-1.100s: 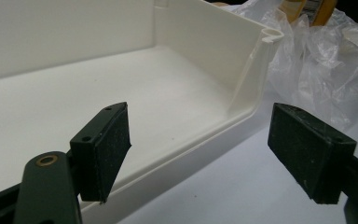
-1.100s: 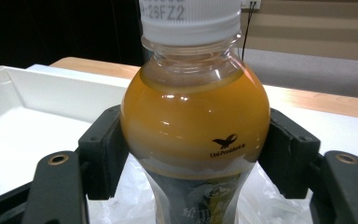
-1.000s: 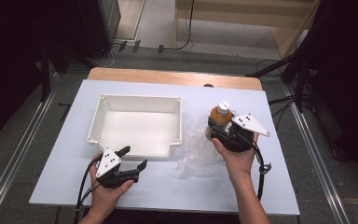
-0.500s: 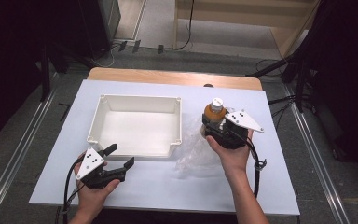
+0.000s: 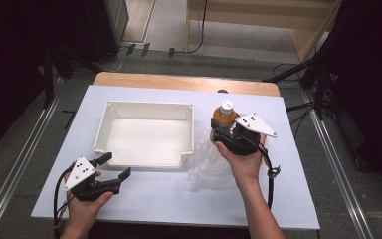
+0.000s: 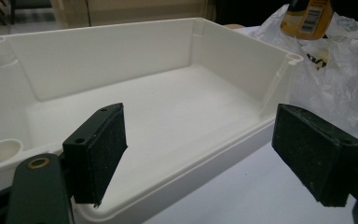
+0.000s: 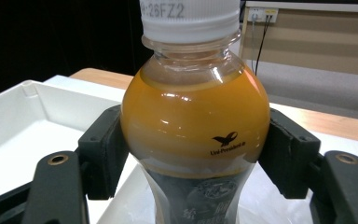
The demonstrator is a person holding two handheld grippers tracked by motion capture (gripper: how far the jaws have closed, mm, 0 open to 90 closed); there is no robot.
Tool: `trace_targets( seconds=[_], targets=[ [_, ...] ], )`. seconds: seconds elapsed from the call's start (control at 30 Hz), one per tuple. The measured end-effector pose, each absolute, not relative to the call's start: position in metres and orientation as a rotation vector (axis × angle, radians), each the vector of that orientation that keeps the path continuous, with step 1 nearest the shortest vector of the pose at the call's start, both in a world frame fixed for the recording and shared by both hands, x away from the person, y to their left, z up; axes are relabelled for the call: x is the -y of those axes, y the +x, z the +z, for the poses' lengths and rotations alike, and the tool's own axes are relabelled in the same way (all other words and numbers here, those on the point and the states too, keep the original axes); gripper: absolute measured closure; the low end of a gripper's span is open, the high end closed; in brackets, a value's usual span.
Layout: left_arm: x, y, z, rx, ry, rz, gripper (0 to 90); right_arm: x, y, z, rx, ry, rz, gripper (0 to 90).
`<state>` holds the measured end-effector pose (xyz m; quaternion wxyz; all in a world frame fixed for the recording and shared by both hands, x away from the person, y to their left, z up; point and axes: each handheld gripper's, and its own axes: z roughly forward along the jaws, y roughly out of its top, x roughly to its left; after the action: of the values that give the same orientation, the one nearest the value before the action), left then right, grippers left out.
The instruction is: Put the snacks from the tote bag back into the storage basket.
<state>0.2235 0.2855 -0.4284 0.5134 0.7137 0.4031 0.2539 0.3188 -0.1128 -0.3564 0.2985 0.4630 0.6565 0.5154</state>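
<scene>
Left gripper (image 5: 113, 168) sits at the table's near-left corner, just before the white plastic bin (image 5: 110, 133). Its jaws stand spread with nothing between them and have just been opening a little further; the left gripper view looks over the bin's near rim (image 6: 223, 154) into a bare floor.

Crumpled clear plastic bag (image 5: 206, 162) lies on the white tabletop (image 5: 179, 199) between the bin and the right hand.

Right gripper (image 5: 222, 130) pinches the orange juice bottle (image 5: 224, 115) upright, right of the bin. Jaws press either side of the bulged shoulder (image 7: 196, 126), white cap (image 7: 189, 16) above.

Judgement: the bottle is nearly full, so moderately heavy; the smooth, rounded plastic could slip or dent. The narrower waist below the shoulder looks a surer hold.
</scene>
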Motion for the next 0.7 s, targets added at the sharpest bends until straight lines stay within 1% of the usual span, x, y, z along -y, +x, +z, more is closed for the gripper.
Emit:
trace_targets(
  seconds=[0.23,0.7],
  targets=[
    [-0.295,0.223,-0.427,-0.989,1.710,0.627,17.7,0.104,0.322,-0.352,-1.754,1.218,1.377,31.4],
    [-0.305,0.225,-0.427,-1.022,1.678,0.648,18.1,0.085,0.329,-0.353,-1.781,1.211,1.392,31.4]
  ],
)
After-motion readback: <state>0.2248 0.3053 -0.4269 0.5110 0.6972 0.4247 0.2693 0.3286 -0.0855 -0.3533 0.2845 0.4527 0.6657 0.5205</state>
